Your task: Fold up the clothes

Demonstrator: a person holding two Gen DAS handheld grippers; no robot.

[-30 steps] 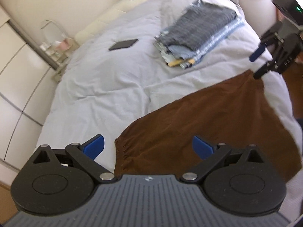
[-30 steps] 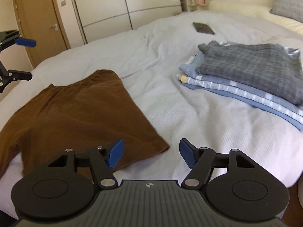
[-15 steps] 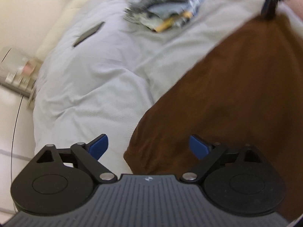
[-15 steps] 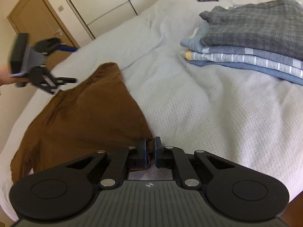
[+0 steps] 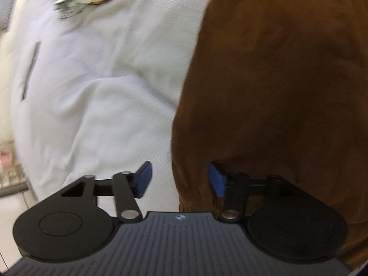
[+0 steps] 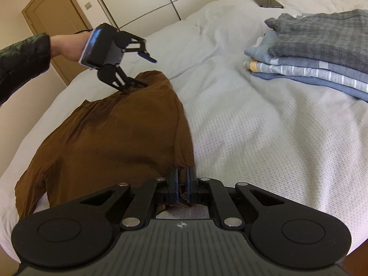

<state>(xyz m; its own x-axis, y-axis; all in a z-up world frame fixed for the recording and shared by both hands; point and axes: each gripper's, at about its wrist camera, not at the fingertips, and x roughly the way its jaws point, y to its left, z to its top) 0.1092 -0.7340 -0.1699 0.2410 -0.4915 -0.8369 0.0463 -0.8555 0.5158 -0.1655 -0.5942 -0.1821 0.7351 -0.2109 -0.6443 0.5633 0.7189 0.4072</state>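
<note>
Brown garment [image 6: 110, 138] lies flat and unfolded on the bed [image 6: 253, 126], left of the stack [image 6: 322, 53] of clothes already folded. My left gripper [image 5: 180, 179], jaws just closing but apart, straddles its far corner; my right gripper [image 6: 181, 184] pinches the near corner. Only the right view shows the phone [image 6: 268, 1] sharply, beyond the stack.

No readable text, label, brand or number anywhere — nothing legible at all.
</note>
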